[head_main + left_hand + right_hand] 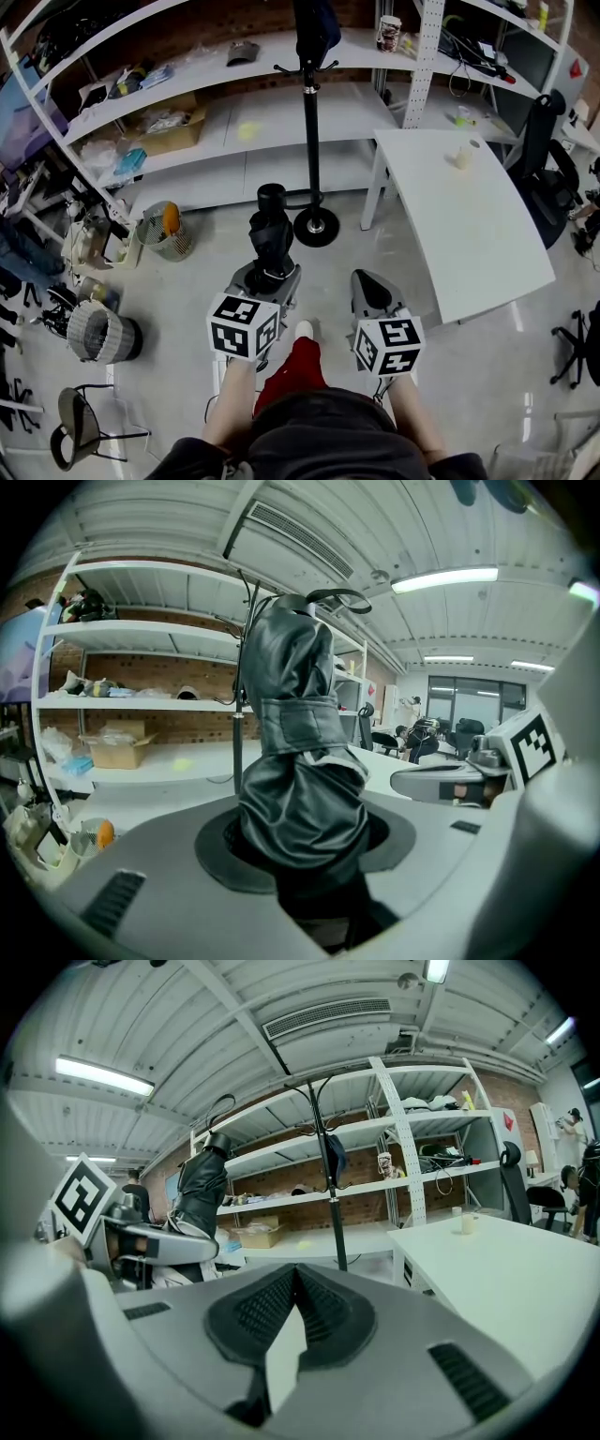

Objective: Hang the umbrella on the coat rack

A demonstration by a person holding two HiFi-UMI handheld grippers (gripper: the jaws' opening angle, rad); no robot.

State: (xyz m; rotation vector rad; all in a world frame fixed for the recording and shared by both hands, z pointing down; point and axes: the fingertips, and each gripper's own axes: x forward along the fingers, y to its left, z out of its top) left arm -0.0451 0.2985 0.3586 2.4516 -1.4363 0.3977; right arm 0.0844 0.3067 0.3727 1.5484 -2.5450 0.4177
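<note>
A folded black umbrella (270, 230) (295, 761) stands upright in my left gripper (270, 274) (300, 855), whose jaws are shut on its lower end. In the right gripper view the umbrella (199, 1194) leans up at the left. The black coat rack (310, 122) (236, 752) (330, 1194) stands on the floor ahead, beyond the umbrella, with a dark item hanging from its top. My right gripper (373, 286) (295, 1274) is beside the left one, its pads meeting at the tip with nothing between them.
A white table (469, 216) (506, 1260) stands right of the rack. White shelving (234, 127) with boxes and clutter runs behind it. A wire basket (164, 230) and a bin (101, 333) sit on the floor at left. An office chair (544, 159) is at far right.
</note>
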